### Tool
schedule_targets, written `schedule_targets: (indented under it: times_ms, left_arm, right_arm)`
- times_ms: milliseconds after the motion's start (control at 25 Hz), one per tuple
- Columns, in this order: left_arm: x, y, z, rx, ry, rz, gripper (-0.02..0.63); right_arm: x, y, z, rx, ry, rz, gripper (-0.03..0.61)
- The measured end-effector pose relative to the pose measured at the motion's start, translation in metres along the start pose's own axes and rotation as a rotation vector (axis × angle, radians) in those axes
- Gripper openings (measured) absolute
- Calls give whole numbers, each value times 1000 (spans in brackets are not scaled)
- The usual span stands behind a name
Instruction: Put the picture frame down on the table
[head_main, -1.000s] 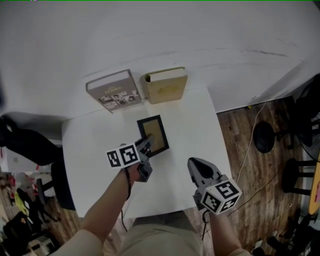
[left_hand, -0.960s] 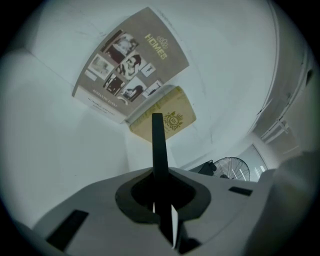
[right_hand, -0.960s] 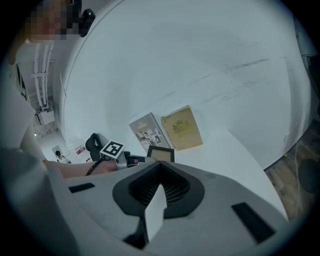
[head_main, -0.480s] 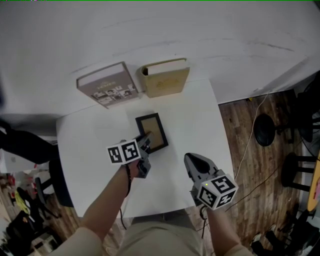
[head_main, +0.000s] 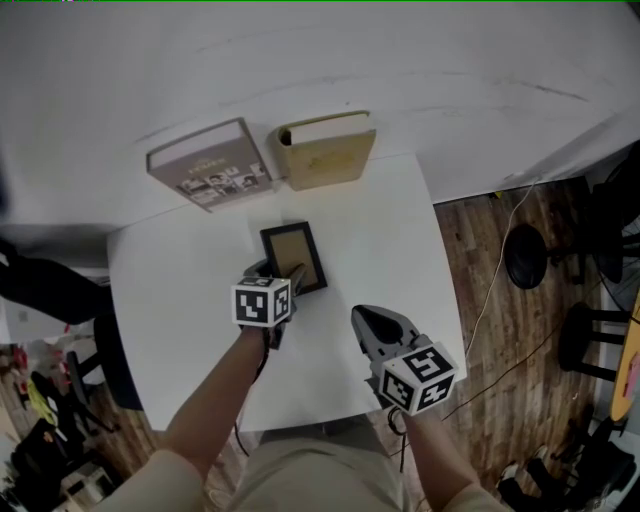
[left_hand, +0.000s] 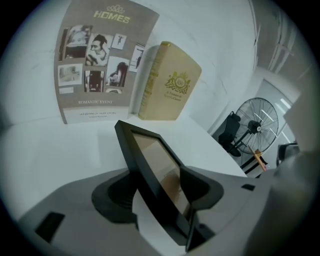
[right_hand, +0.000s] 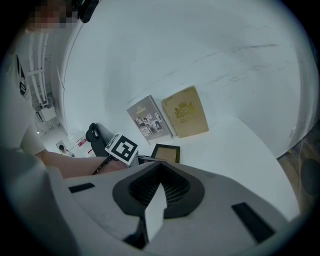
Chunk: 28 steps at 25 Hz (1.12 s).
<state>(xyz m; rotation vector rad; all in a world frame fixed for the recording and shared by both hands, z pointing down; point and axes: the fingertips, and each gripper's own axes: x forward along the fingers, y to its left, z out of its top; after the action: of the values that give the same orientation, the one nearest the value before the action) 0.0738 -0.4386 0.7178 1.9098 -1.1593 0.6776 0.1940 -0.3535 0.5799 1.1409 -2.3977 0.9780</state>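
The picture frame (head_main: 293, 257) is black with a tan inside and sits over the middle of the white table (head_main: 400, 240). My left gripper (head_main: 284, 281) is shut on its near edge. In the left gripper view the picture frame (left_hand: 155, 165) stands tilted between the jaws of the left gripper (left_hand: 159, 186), its far corner toward the books. I cannot tell whether it touches the table. My right gripper (head_main: 373, 328) hovers over the table's near right part, shut with nothing in it. From the right gripper (right_hand: 159, 189) the picture frame (right_hand: 166, 153) shows ahead on the left.
Two books lean on the wall at the table's back: a grey photo book (head_main: 208, 165) and a tan book (head_main: 326, 150). Wooden floor, a cable and black stools (head_main: 527, 268) lie to the right. A standing fan (left_hand: 254, 122) is off the table's right side.
My left hand has swung round behind the frame and still holds it; the marker cube now faces up. The right gripper has drifted a little left.
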Motion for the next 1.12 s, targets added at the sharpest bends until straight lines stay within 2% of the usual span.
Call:
schedule_targets:
  times_ms: [240,320,560,760,800,920,1120]
  left_arm:
    - [-3,12,-5,52,-23,97,337]
    - [-5,14,-6,50,-24,114,345]
    - [-24,15,1,73,-75,126,345]
    - [-58,1,14,114,-140,106,344]
    - [-67,-4,17,110,-160,88,339]
    - [-94,-19,25,111,-217,42,261]
    - [-144,-47,39,180,-296,-4,209]
  right_arm:
    - [3,12,-3,-19,23,16,23]
    - [3,17,1,-34,21,28,23]
    - [-1,32,14,-72,10,66,23]
    - [-22,43,42,-124,-56,51,23]
    - [-27,45,49,-140,-72,42,23]
    - [-44,51,66,-196,-114,16,23]
    - [-79,73,92,-272,-186,18,23]
